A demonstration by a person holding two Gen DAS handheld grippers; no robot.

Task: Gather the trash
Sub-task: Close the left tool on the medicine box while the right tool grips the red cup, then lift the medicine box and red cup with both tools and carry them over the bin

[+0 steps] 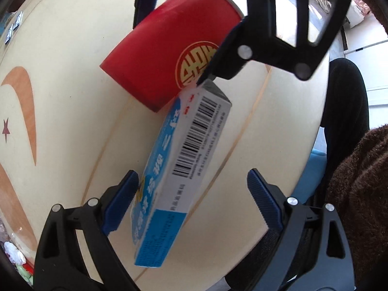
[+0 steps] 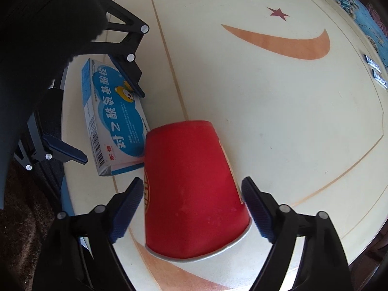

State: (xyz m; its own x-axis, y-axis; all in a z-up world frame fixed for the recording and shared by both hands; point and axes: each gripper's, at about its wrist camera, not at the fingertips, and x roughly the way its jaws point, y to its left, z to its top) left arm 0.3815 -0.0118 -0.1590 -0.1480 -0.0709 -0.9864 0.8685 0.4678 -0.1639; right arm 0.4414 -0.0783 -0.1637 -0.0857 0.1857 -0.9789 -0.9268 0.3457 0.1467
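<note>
Right hand-held gripper (image 2: 191, 208) low over the cream tabletop (image 2: 278, 121), blue pads straddling a red paper cup (image 2: 189, 194) lying on its side, rim toward the camera; right pad at the cup's wall near the rim, left pad just beside it, contact on that side not clear, so grip not certain. Just beyond and left of the cup, touching its base end: a blue-and-white medicine box (image 2: 114, 118) flat on the tabletop. Left hand-held gripper (image 1: 194, 201) spread wide around that medicine box (image 1: 184, 155), left pad at the box's edge, right pad well apart, nothing clamped. Farther out, orange crescent inlay (image 2: 278, 42) and small dark red star (image 2: 278, 13) on the tabletop surface.
</note>
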